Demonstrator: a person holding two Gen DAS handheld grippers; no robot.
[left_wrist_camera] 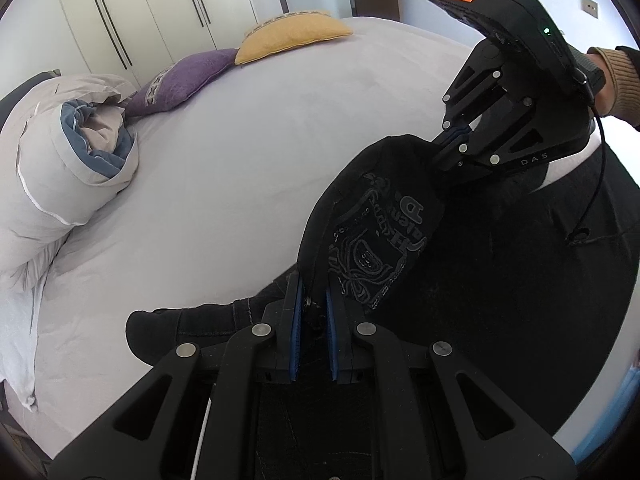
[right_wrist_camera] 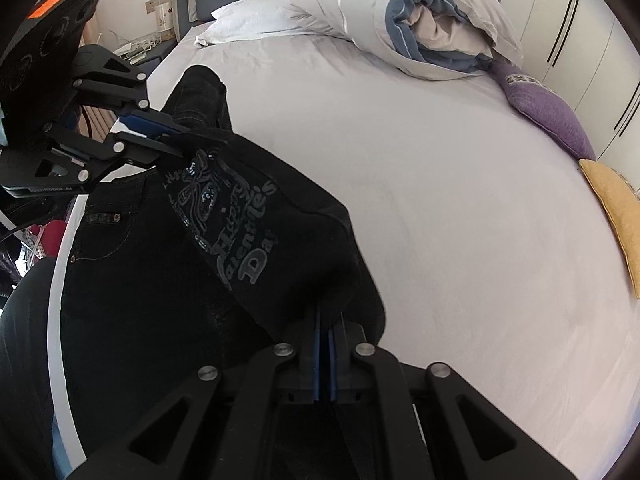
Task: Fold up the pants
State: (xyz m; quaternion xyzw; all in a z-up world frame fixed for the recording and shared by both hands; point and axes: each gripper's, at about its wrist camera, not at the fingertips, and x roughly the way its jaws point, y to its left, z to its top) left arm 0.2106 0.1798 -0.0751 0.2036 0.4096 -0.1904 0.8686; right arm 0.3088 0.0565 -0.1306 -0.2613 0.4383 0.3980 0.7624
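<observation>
Black pants [left_wrist_camera: 500, 264] lie at the near edge of the bed, with one part bearing a grey print [left_wrist_camera: 372, 236] lifted off the sheet. My left gripper [left_wrist_camera: 314, 294] is shut on one end of the lifted fabric, its blue pads pinching it. My right gripper [left_wrist_camera: 437, 157] is shut on the other end, so the fabric hangs stretched between the two. In the right wrist view the right gripper [right_wrist_camera: 329, 320] clamps the pants [right_wrist_camera: 140, 288] below the print [right_wrist_camera: 228, 220]. The left gripper [right_wrist_camera: 176, 138] holds the fabric at the upper left, with a pant leg [right_wrist_camera: 200, 92] trailing behind it.
The pale bed sheet [left_wrist_camera: 240, 168] spreads beyond the pants. A rolled duvet [left_wrist_camera: 72, 152] lies at the head end, with a purple cushion [left_wrist_camera: 180, 76] and a yellow cushion [left_wrist_camera: 288, 36] along the far side. White wardrobes [left_wrist_camera: 120, 12] stand behind. A person's brown sleeve [left_wrist_camera: 616, 76] holds the right gripper.
</observation>
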